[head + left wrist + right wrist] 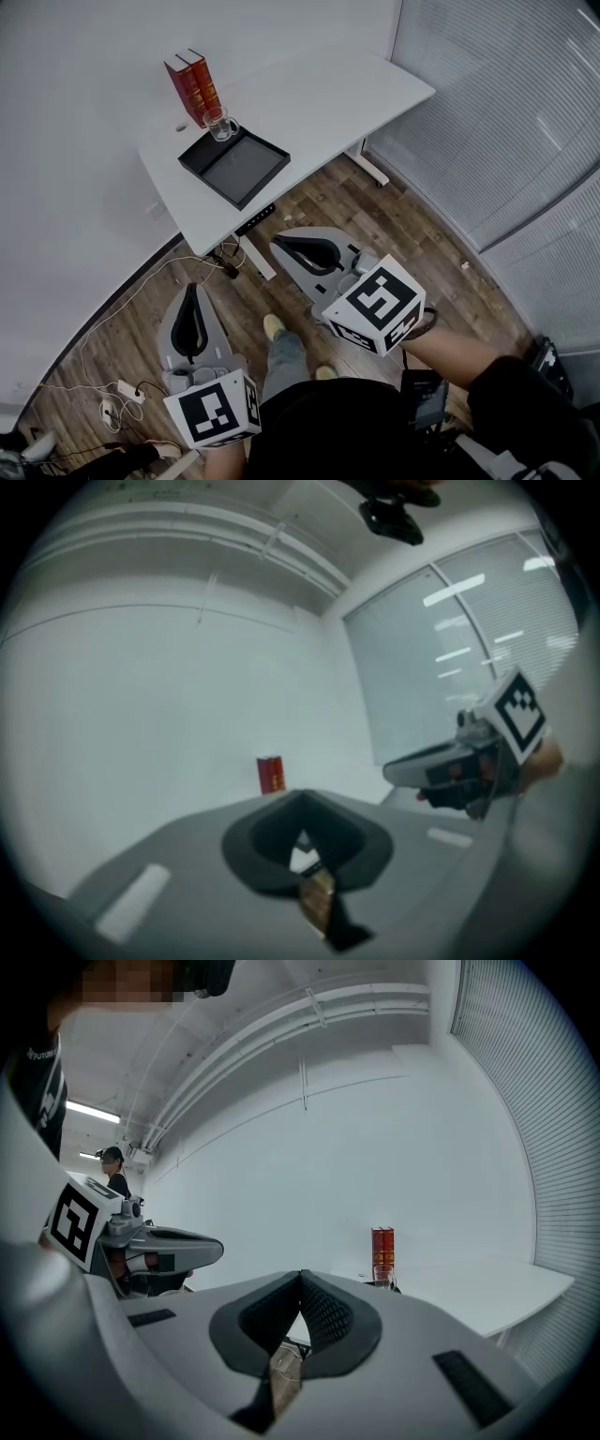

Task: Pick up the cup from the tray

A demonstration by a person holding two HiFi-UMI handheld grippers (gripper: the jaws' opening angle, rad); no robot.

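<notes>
On a white worktop [309, 103], a clear glass cup [219, 123] stands in the far corner of a black tray [239, 173], just beside two red books [192, 87]. Well short of it, the left tool [192, 291] and right tool [279, 246] are both closed together, holding nothing.

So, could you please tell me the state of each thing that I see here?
Cup: upright, at the tray's far edge, not held.
Tray: lying flat, middle bare.
Books: standing upright, closed.
Left tongs: shut, empty.
Right tongs: shut, empty.
</notes>
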